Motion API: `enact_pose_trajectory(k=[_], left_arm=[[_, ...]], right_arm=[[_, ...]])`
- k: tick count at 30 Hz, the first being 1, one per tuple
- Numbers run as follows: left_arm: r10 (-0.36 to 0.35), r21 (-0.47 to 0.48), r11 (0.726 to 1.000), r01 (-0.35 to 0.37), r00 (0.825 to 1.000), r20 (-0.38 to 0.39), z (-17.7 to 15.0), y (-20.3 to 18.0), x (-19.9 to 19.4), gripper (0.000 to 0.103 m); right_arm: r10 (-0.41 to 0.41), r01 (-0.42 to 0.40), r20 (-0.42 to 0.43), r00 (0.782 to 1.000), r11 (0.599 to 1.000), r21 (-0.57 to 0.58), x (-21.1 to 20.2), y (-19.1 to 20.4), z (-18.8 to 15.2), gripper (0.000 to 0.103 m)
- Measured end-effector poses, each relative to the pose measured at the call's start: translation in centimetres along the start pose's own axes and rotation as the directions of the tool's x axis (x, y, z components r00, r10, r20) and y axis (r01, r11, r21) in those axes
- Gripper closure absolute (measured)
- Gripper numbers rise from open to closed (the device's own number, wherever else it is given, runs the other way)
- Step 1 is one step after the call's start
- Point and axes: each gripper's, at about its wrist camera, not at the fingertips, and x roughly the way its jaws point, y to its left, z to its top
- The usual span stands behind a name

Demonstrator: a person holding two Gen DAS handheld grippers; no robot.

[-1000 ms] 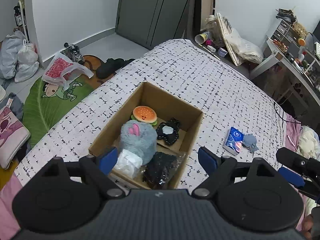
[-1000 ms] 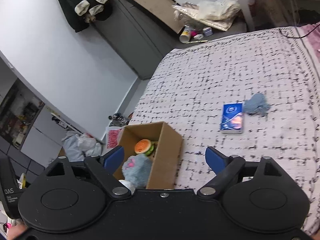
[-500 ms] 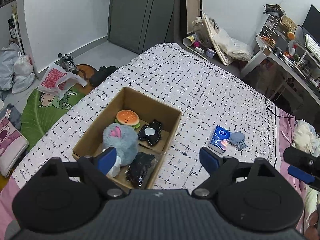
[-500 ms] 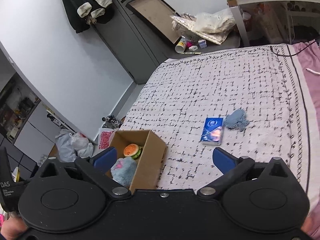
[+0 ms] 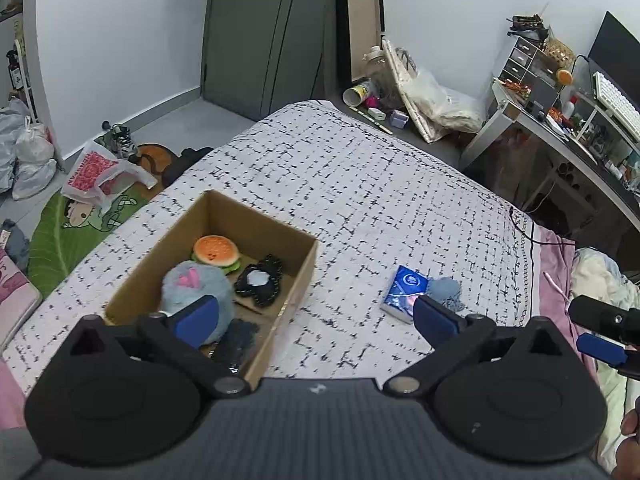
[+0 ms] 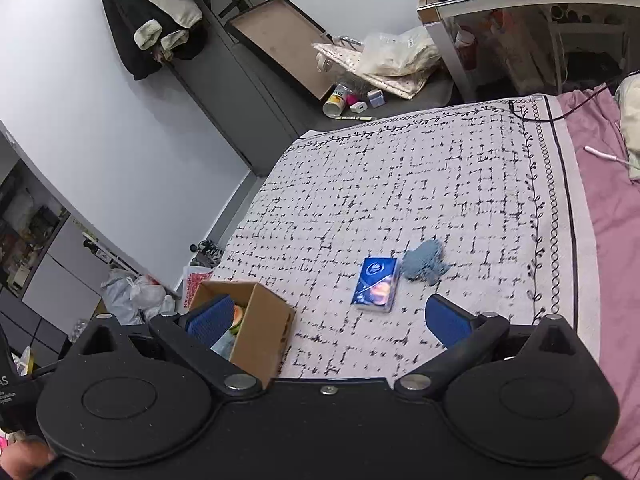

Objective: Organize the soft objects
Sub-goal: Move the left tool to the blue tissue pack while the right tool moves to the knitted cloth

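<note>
A cardboard box (image 5: 298,276) sits on the patterned bedspread (image 5: 360,184). It holds a burger plush (image 5: 216,251), a grey-blue fluffy plush (image 5: 192,288), a black toy (image 5: 258,280) and a dark item (image 5: 236,340). A blue tissue pack (image 5: 404,292) and a blue-grey fuzzy object (image 5: 446,290) lie to the right of the box. My left gripper (image 5: 316,320) is open and empty above the box's near right corner. My right gripper (image 6: 330,320) is open and empty, held above the bed near the tissue pack (image 6: 376,284) and fuzzy object (image 6: 424,260). The box (image 6: 256,328) shows at lower left there.
A pink sheet (image 6: 608,216) lies along the bed's right side, with a cable (image 6: 536,114) on it. A desk (image 5: 560,136) stands at right. Bags (image 5: 100,168), shoes and a green mat (image 5: 72,224) lie on the floor at left. Clutter sits beyond the bed's far end.
Both grippers have pulled back and up from the bed. The box and tissue pack look farther off. Both grippers stay open and empty.
</note>
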Motion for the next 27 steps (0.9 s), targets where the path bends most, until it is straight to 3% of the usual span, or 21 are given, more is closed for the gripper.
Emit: enact_pose_trajectory(k=[9,14,18,27], left_arm=[[-0.052,0.000,0.999,0.052,0.999,-0.003,0.0,-2.7,2.5,0.000],[-0.064,-0.003,0.998,0.064,0.998,0.014,-0.2,-3.8,4.4,0.000],[-0.068,0.031,0.997,0.069,0.997,-0.033,-0.2,-5.0,6.5,0.000],[-0.053,0.006,0.999,0.054,0.994,-0.099,-0.2,-6.9,10.9,0.001]], right_arm=[[-0.058,0.058,0.002,0.998,0.997,0.045,1.8,-3.0,1.9,0.000],[-0.014,0.015,-0.008,1.000,0.997,0.074,3.5,-4.4,2.7,0.000],[-0.025,0.027,-0.031,0.999,0.997,0.073,5.0,-5.4,3.5,0.000],[-0.007,0.015,-0.119,0.993,0.998,0.065,9.1,-7.0,5.1,0.001]])
